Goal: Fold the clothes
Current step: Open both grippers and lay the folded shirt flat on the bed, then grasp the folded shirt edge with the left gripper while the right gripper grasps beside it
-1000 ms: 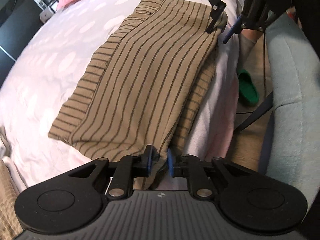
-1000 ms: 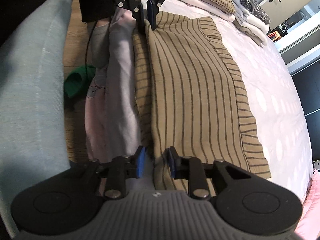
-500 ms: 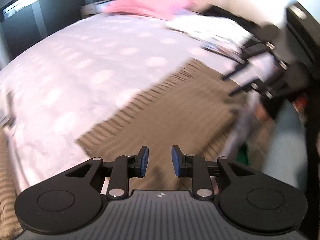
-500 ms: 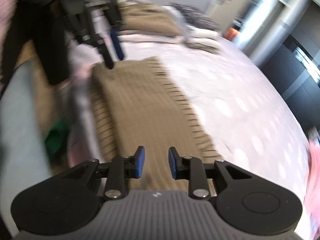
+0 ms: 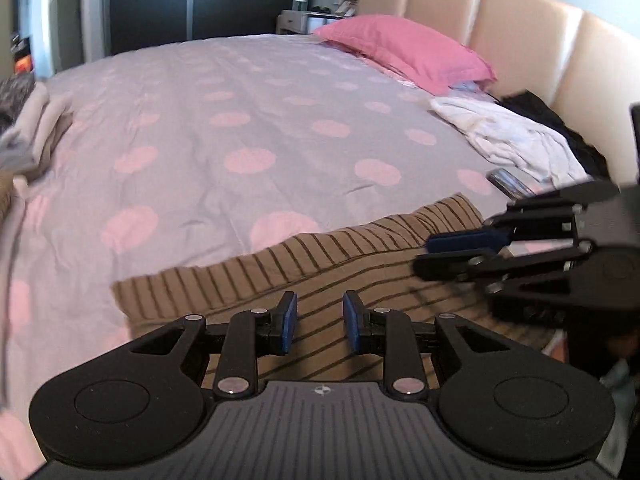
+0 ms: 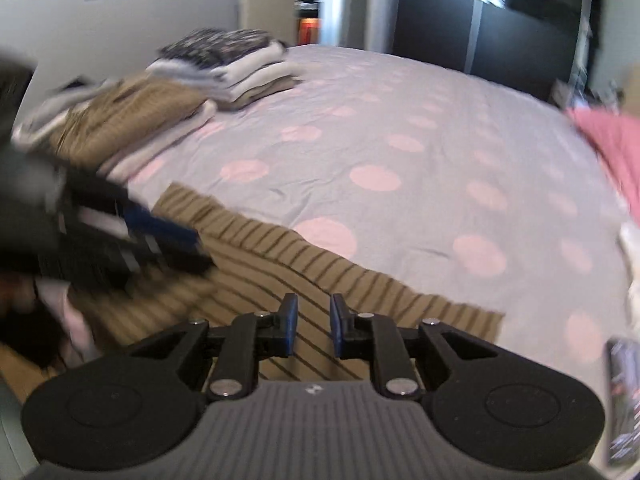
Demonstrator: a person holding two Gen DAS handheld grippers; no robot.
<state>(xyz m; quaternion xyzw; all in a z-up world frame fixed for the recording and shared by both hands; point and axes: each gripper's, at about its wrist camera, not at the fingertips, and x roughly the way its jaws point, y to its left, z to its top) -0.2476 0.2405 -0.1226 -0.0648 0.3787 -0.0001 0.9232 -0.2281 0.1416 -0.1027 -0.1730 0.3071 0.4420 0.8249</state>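
Observation:
A brown garment with thin dark stripes (image 5: 360,264) lies folded flat at the near edge of the bed, also seen in the right wrist view (image 6: 280,264). My left gripper (image 5: 319,320) hovers just above it, open, with only cloth far below showing in the gap. My right gripper (image 6: 312,320) hangs over the garment's other end; its jaws are closing with nothing between them. Each gripper shows in the other's view: the right gripper (image 5: 452,248) at the right side, the left gripper (image 6: 168,240) at the left, blurred.
The lilac bedspread with pink dots (image 5: 240,120) stretches beyond the garment. A pink pillow (image 5: 400,52), a crumpled white cloth (image 5: 508,136) and dark clothes lie by the headboard. Folded stacks (image 6: 224,68) sit at the far left. A phone (image 6: 622,392) lies at the right.
Both grippers have come off the garment's near edge, where cloth sat between their pads. They lifted and rolled, so the views swung from along the garment to across the bed.

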